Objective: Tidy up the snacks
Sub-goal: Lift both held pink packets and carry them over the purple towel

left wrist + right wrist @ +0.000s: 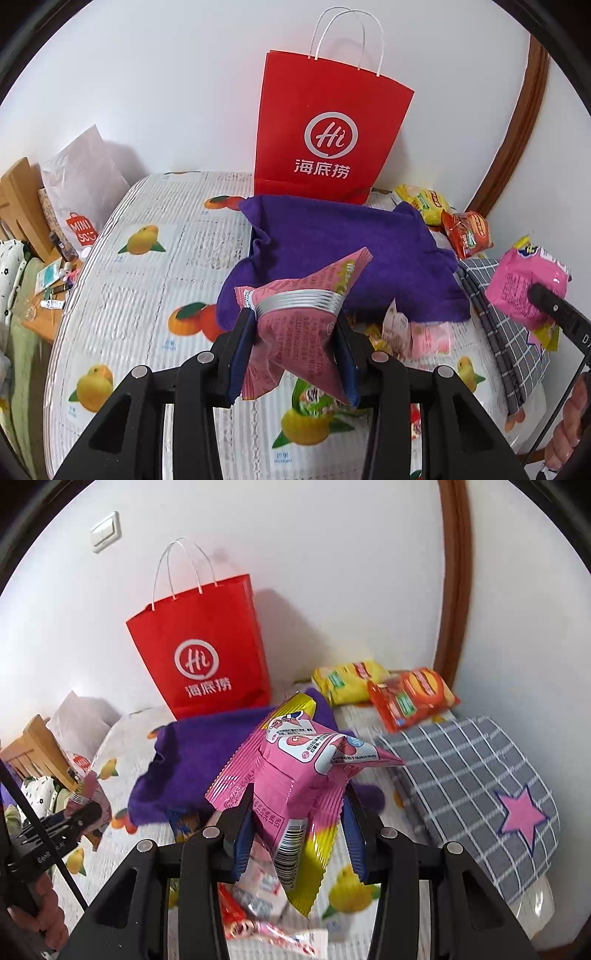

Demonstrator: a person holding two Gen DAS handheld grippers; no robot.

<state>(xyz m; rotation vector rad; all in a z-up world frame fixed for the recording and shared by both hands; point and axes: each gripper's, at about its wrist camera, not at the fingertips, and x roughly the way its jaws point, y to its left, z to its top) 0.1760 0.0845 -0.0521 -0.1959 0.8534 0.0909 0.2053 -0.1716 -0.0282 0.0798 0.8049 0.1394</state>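
Left gripper point(295, 332): jaws clamped on a dusty-pink snack packet point(303, 317), held at the lower centre of the left wrist frame, clear of the fruit-print tablecloth point(147, 302). Right gripper point(299, 827): jaws clamped on a bright pink packet with yellow ends point(295, 782), lower centre of the right wrist frame. A purple cloth point(351, 251) lies mid-frame behind both packets. A red paper bag point(328, 136) stands upright against the wall at upper centre. A yellow packet point(347, 681) and an orange packet point(410, 698) rest at right, beside a grey checked cushion point(469, 775). More small snacks point(258, 904) lie on the tablecloth under the right gripper.
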